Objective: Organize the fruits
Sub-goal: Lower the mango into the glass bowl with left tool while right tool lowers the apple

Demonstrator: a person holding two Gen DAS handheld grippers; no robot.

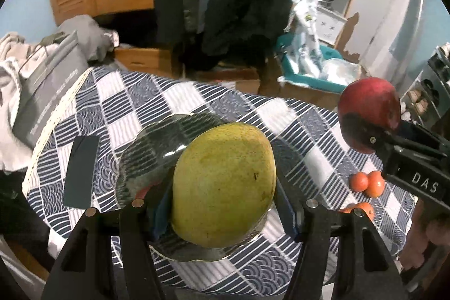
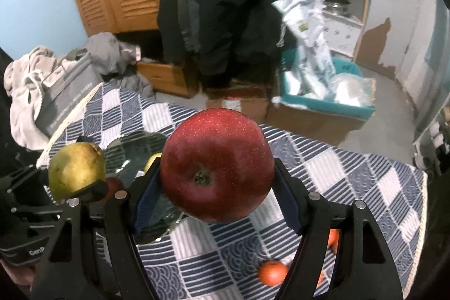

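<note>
Now | left gripper (image 1: 222, 212) grips mango (image 1: 223, 191) over glass bowl (image 1: 146, 159) | right gripper (image 2: 218, 204) grips apple (image 2: 218, 165) (tomatoes (image 1: 367, 183) beside)

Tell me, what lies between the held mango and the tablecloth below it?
The glass bowl lies there, seen in the left wrist view: the mango hangs over it in the left gripper, above the checked tablecloth.

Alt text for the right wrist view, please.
The right tool grips a red apple above a blue-and-white checked tablecloth. At left, the left tool holds a green mango over a glass bowl; small orange fruits lie below.
</note>
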